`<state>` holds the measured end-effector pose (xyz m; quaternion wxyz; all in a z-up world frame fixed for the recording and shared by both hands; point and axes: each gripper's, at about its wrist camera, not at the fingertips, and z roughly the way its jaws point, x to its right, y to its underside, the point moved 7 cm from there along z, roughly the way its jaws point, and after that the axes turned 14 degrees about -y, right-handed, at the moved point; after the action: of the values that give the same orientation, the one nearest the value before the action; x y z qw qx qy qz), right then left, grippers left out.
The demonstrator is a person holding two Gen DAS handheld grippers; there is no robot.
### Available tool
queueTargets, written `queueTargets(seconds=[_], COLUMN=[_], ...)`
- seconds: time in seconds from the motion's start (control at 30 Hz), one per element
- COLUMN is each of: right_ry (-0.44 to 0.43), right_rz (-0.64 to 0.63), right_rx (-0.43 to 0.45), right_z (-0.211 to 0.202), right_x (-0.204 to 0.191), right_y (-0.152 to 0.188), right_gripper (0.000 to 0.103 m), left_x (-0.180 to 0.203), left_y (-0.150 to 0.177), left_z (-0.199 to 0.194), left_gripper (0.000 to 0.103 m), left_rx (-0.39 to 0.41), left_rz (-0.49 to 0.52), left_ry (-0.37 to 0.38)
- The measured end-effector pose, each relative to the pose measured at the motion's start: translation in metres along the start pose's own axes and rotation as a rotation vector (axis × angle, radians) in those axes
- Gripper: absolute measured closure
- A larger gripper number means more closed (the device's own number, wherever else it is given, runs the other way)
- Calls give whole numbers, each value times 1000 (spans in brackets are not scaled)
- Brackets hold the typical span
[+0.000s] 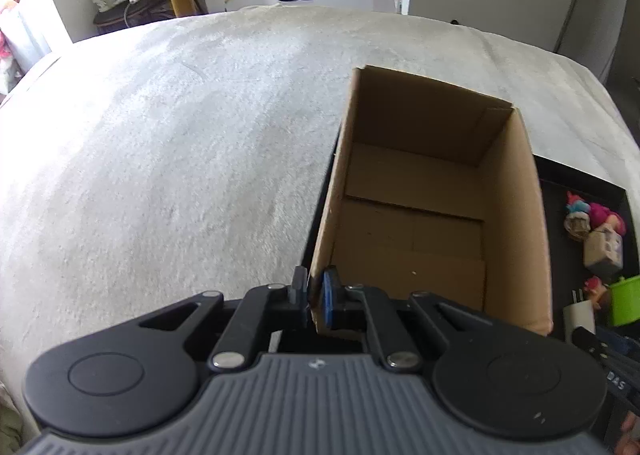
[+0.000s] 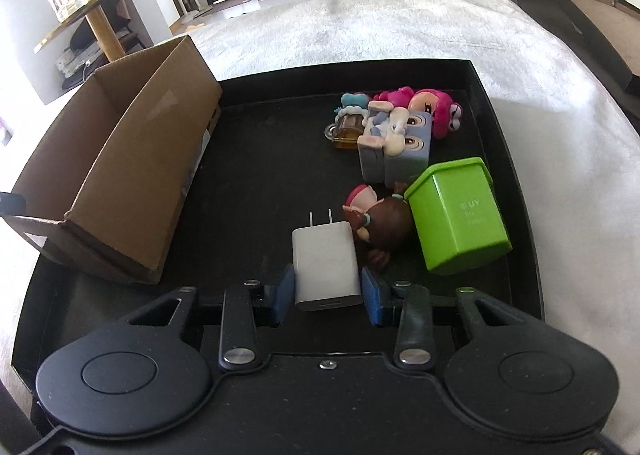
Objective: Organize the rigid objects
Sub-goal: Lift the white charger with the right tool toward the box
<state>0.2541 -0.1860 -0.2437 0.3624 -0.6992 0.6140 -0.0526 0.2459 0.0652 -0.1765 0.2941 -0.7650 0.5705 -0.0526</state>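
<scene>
Left wrist view: your left gripper [image 1: 314, 295] is pinching its fingers together on the near wall of the empty cardboard box [image 1: 516, 191]. Right wrist view: your right gripper [image 2: 326, 291] is clamping its fingers on the white charger [image 2: 325, 263] lying in the black tray [image 2: 260, 159], just beside a brown-haired figurine [image 2: 384, 225].

We find the cardboard box [image 1: 432, 191] open at the top with a bare floor, so there is room to reach in from above. Its tall walls block any sideways approach from the tray's [image 2: 280, 75] left part. Between box and toys, a wide strip of bare black tray lies free. On the right, the green container [image 2: 456, 215], the brown-haired figurine [image 2: 384, 227] and the blue block toy [image 2: 404, 147] crowd together (touching or nearly so), hemming the white charger [image 2: 326, 263] on that side.
</scene>
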Motion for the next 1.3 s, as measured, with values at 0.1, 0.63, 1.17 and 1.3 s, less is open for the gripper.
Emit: queueTargets(seconds=[0.1, 0.63, 1.17, 1.3], right_ry=[-2, -5, 48, 70], right_rz=[8, 23, -40, -58], right_rx=[-8, -18, -32, -41], right_z=[-4, -22, -3, 0], right_x=[1, -6, -21, -23], right_y=[4, 13, 10, 13], right_gripper=[66, 103, 60, 55], left_x=[1, -5, -21, -18], left_y=[5, 34, 44, 46], left_z=[-7, -37, -27, -21], left_gripper=[97, 97, 97, 96], left_rx=[10, 9, -20, -22], left_rz=[18, 70, 57, 74], left_ry=[9, 58, 44, 35])
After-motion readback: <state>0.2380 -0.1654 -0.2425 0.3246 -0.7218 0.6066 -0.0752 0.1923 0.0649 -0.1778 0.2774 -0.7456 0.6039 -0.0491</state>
